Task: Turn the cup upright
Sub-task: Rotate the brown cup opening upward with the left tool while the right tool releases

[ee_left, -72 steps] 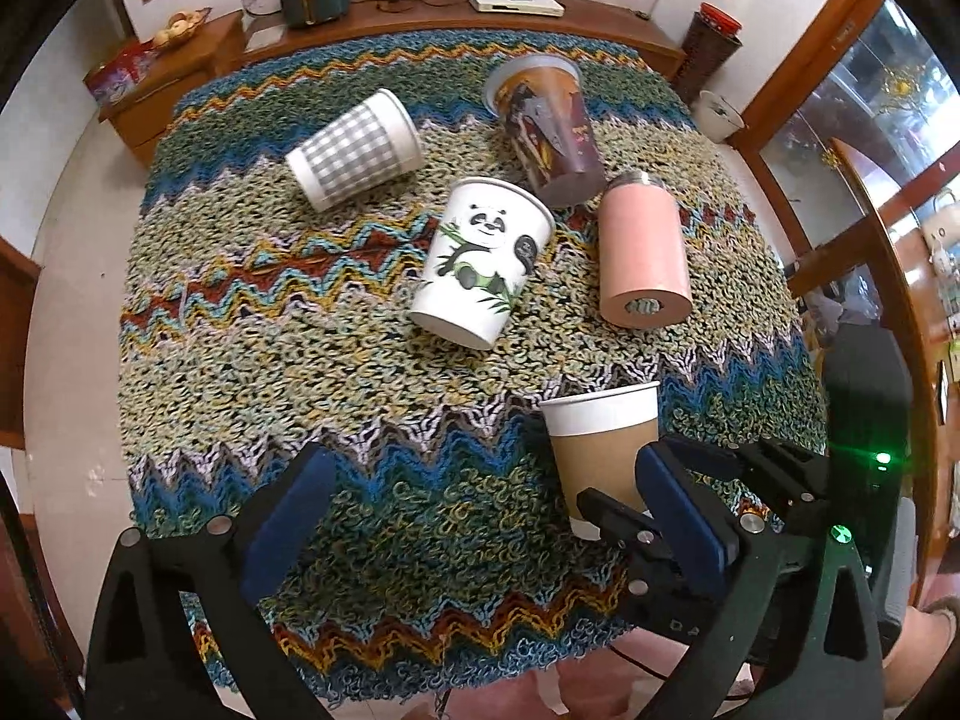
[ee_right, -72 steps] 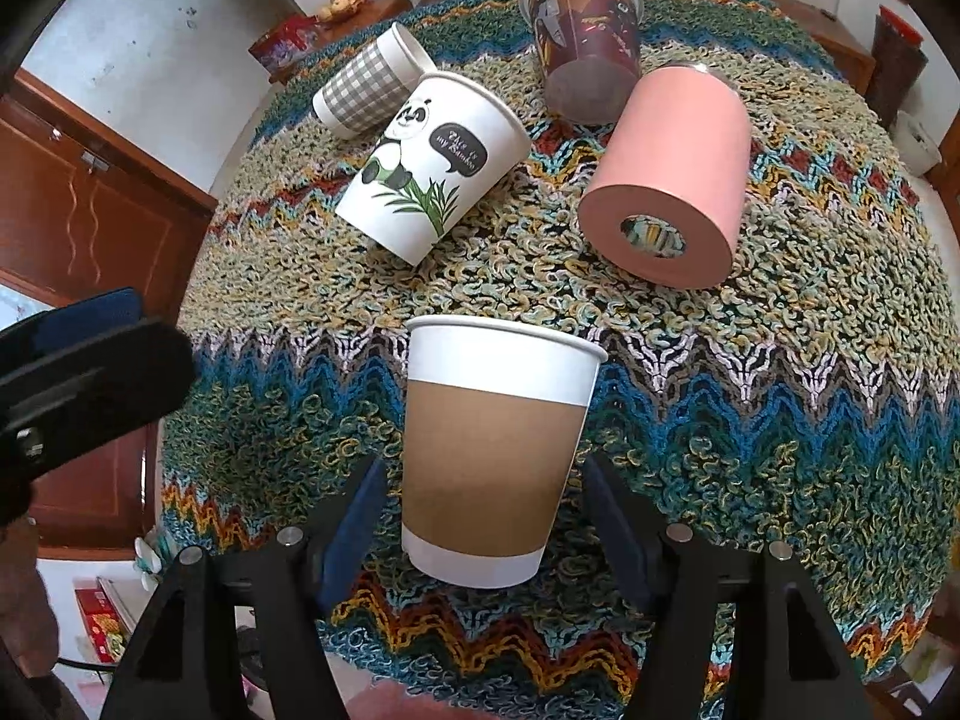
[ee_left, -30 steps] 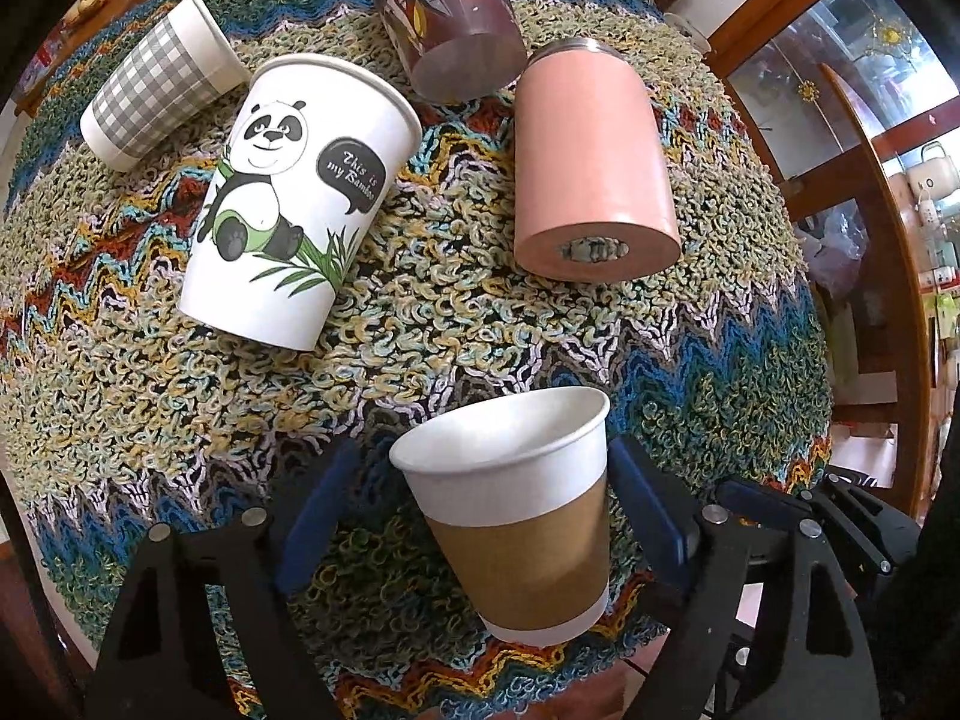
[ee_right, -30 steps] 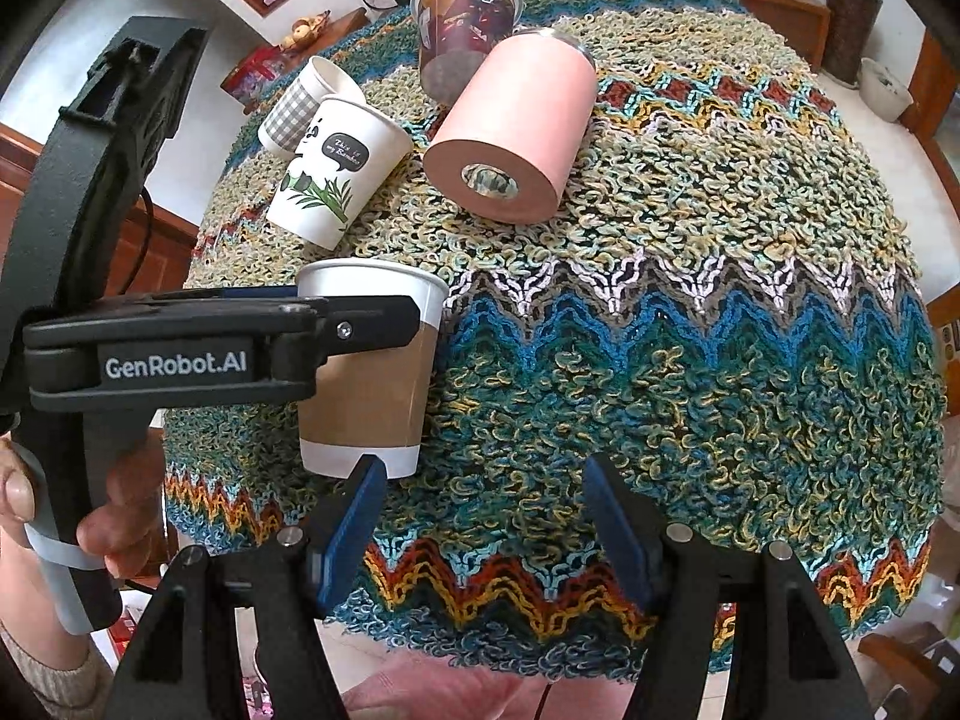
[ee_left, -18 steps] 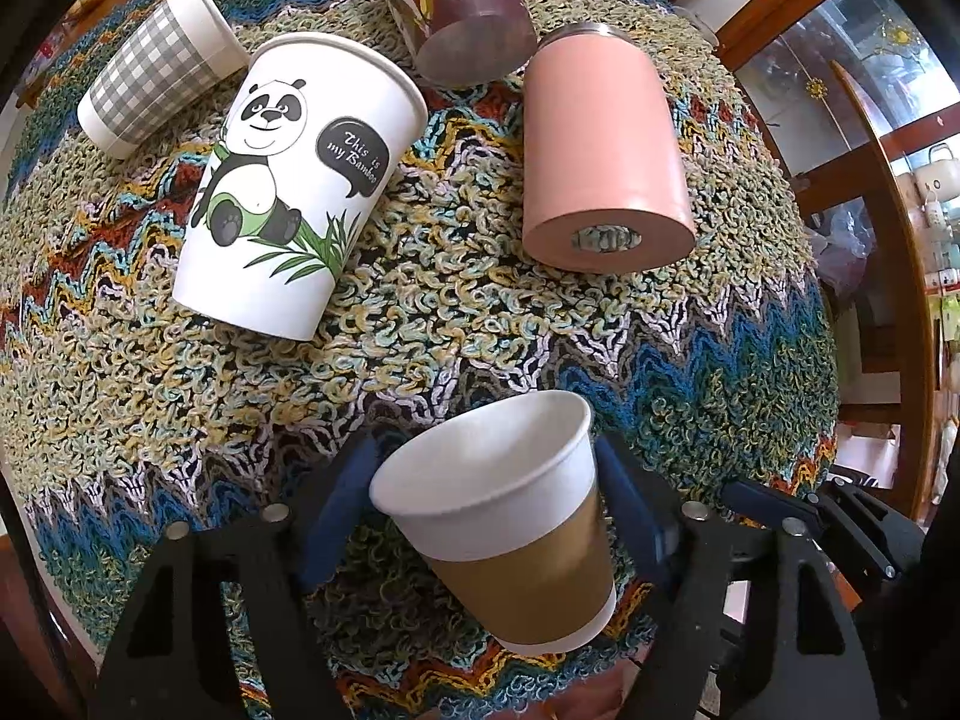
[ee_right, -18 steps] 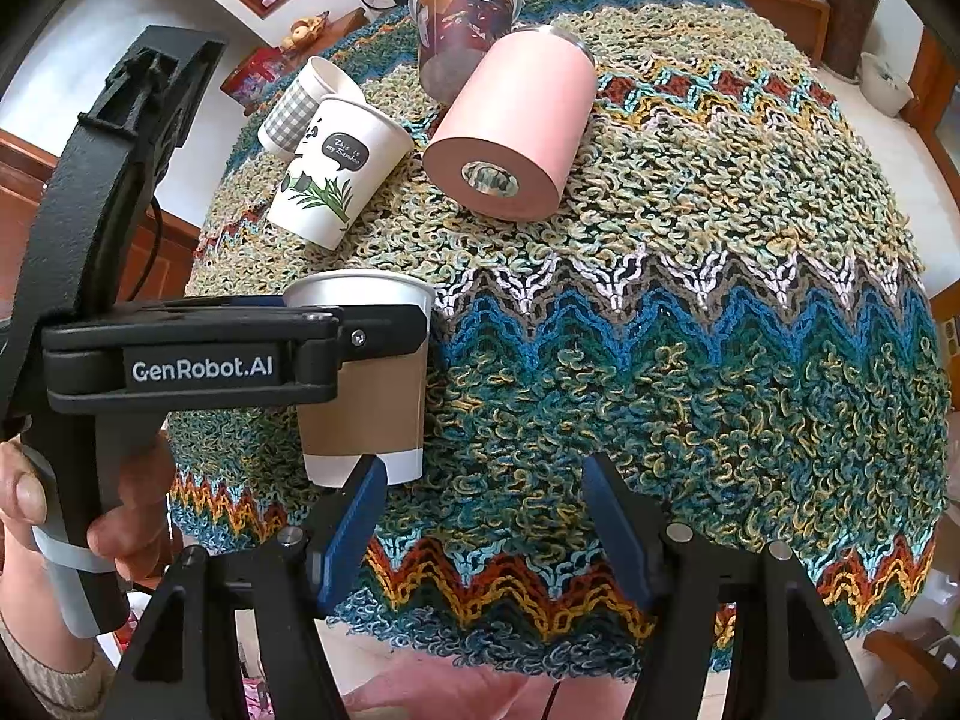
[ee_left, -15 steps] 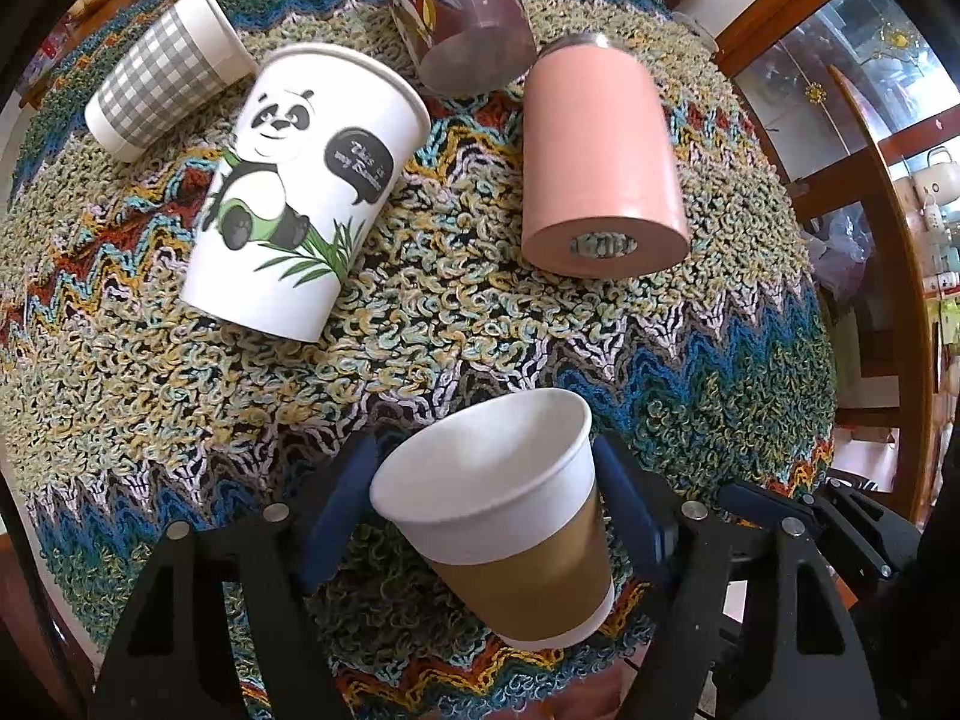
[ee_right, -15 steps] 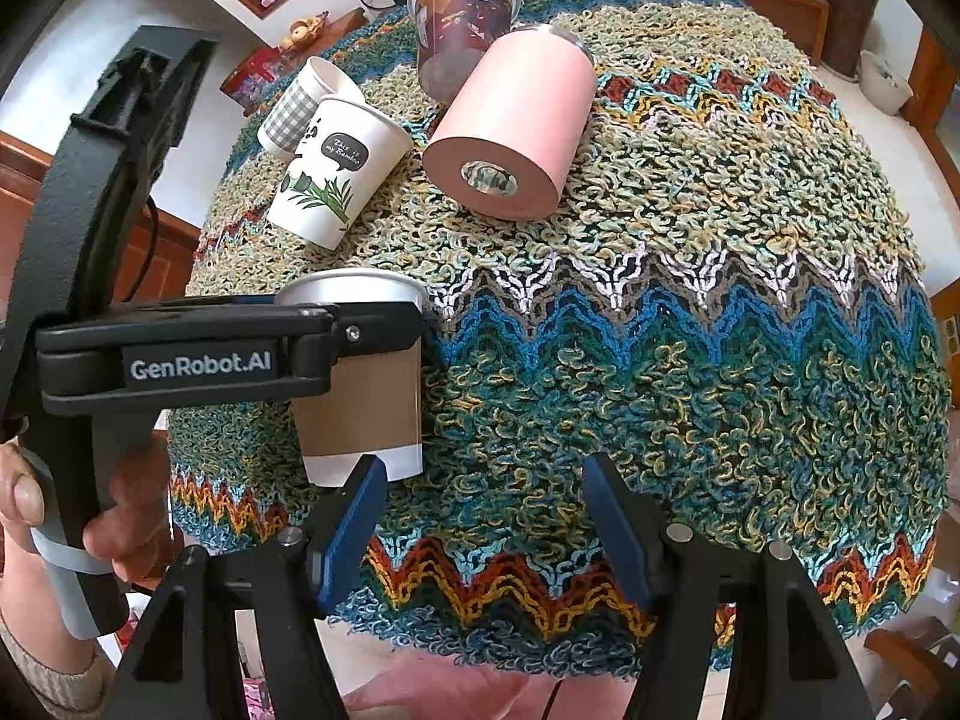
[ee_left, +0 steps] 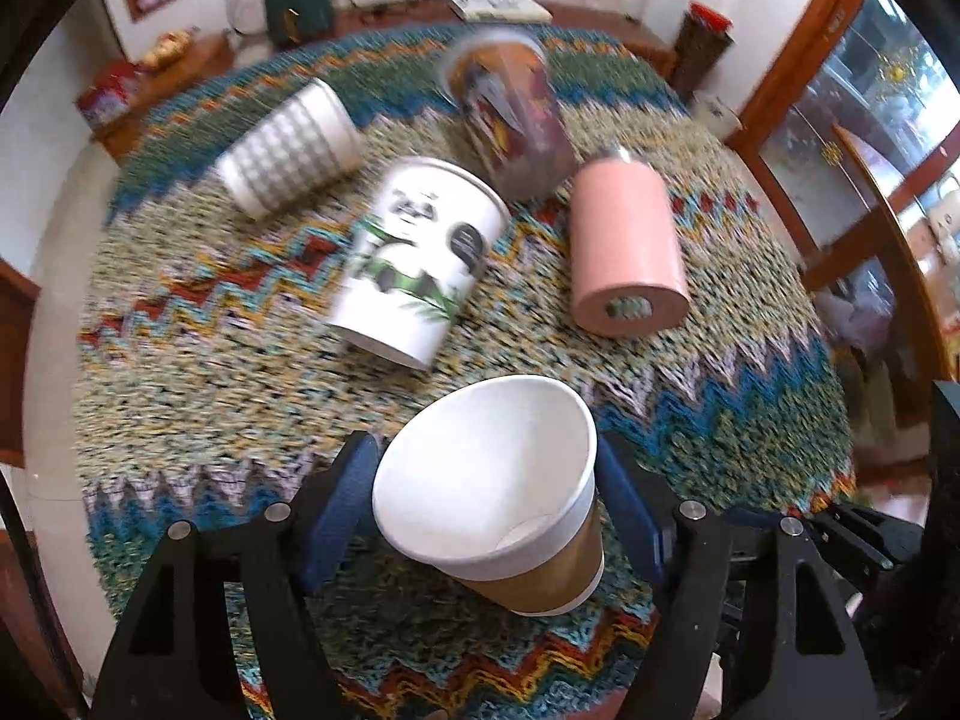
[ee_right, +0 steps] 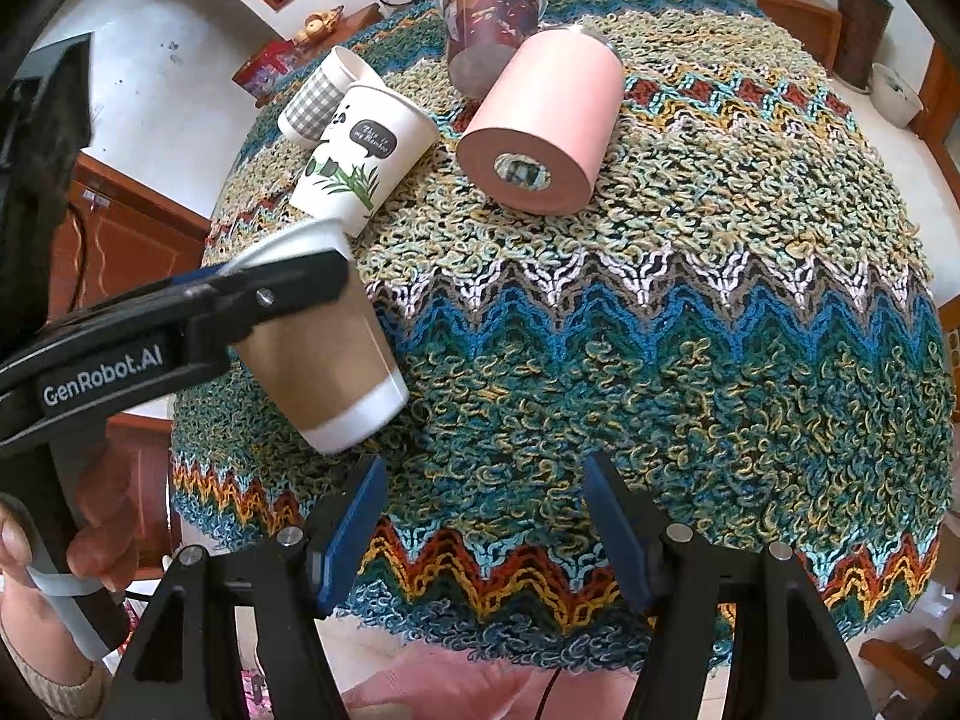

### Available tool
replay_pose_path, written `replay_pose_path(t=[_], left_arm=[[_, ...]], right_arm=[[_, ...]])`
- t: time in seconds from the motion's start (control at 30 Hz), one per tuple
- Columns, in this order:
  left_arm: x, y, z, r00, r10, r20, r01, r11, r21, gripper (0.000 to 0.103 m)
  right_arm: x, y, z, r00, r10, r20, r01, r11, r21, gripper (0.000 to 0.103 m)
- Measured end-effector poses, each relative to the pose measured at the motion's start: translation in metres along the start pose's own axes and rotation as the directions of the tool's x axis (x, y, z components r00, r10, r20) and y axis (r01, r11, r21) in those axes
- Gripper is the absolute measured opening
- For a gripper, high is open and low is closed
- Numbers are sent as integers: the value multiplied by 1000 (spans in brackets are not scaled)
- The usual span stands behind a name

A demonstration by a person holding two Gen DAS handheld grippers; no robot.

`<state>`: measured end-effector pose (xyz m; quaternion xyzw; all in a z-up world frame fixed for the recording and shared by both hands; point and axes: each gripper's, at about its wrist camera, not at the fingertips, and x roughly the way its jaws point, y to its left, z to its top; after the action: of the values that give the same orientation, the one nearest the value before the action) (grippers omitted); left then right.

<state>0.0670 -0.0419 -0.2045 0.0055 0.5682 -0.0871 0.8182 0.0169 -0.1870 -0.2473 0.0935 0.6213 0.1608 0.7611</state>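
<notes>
My left gripper is shut on a brown paper cup with a white rim. The cup is lifted off the tablecloth and tilted, its open mouth turned toward the left wrist camera. In the right wrist view the same cup hangs tilted at the left, clamped by the left gripper's fingers, its base pointing down and right. My right gripper is open and empty above the near edge of the table, right of the cup.
On the knitted zigzag tablecloth lie a panda cup, a checked cup, a pink tumbler and a dark printed cup. A wooden sideboard stands behind the table.
The left gripper has lifted the brown cup and tilted it so its mouth now faces the left camera. The left view has swung and blurred. The right gripper has stayed open near the table edge.
</notes>
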Motion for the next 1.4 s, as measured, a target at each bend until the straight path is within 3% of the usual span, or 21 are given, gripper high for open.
replay_pose_path(t=[0.17, 0.4, 0.63, 0.83, 1.1, 1.27, 1.4], left_arm=[[-17, 6, -7, 988, 84, 133, -81, 996, -29, 77], [-14, 4, -26, 938, 221, 269, -215, 975, -52, 77], [-2, 4, -51, 894, 300, 333, -300, 953, -51, 77], [-1, -1, -67, 861, 316, 398, -332, 943, -31, 77], [-4, -7, -82, 836, 301, 459, -340, 941, 3, 78], [0, -10, -89, 846, 271, 460, -322, 946, 34, 80], [0, -12, -95, 835, 264, 483, -319, 947, 34, 89]], right_arm=[[-6, 13, -1, 997, -41, 63, 44, 998, -52, 68], [-7, 24, -5, 989, -69, 128, 81, 993, -90, 68], [4, 18, -17, 991, -85, 102, 94, 992, -86, 68], [6, 17, -26, 990, -97, 100, 106, 991, -81, 68], [6, 17, -37, 988, -119, 101, 127, 989, -79, 68], [8, 18, -42, 988, -126, 93, 134, 988, -81, 68], [8, 18, -43, 987, -127, 94, 134, 988, -81, 68]])
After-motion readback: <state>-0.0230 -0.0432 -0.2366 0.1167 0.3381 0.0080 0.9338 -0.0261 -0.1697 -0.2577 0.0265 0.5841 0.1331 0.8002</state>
